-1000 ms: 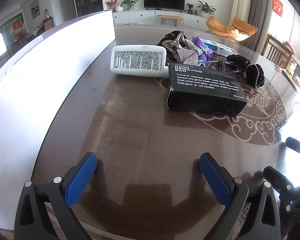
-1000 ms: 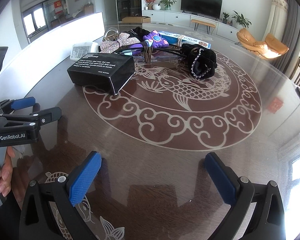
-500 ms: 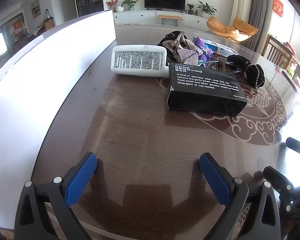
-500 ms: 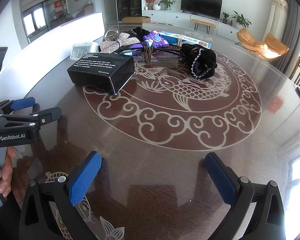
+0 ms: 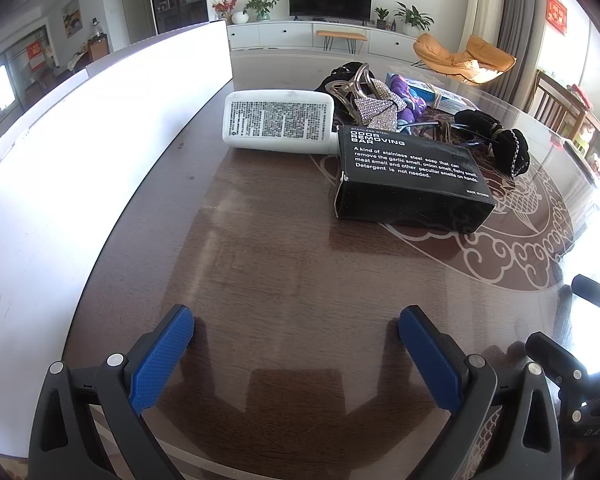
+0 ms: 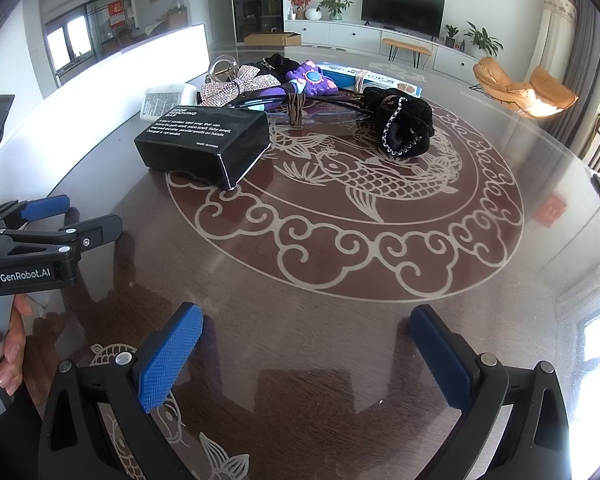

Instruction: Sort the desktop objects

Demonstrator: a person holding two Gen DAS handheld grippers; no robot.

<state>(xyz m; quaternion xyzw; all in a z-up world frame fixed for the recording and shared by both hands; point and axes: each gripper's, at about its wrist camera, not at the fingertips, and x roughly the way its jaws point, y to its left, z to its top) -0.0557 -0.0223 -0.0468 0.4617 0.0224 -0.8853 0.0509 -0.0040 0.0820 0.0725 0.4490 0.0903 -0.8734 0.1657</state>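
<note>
A black box [image 5: 410,178] [image 6: 206,142] lies on the round glass-topped table [image 5: 280,264] [image 6: 340,320]. Behind it lie a white packet [image 5: 279,122] [image 6: 167,98], a sequin bow [image 5: 376,106] [image 6: 236,86], a purple toy [image 6: 310,78], a blue box [image 6: 380,80] and a black velvet hair piece [image 5: 496,140] [image 6: 406,126]. My left gripper [image 5: 296,330] is open and empty, near the table's front edge; it also shows in the right wrist view [image 6: 82,218]. My right gripper [image 6: 306,326] is open and empty over the front of the table.
A white panel [image 5: 80,152] [image 6: 112,70] stands along the table's left side. Chairs [image 5: 560,108] stand at the right. A cabinet with a television [image 6: 402,10] is far behind. The right gripper's body [image 5: 572,364] shows at the left view's lower right.
</note>
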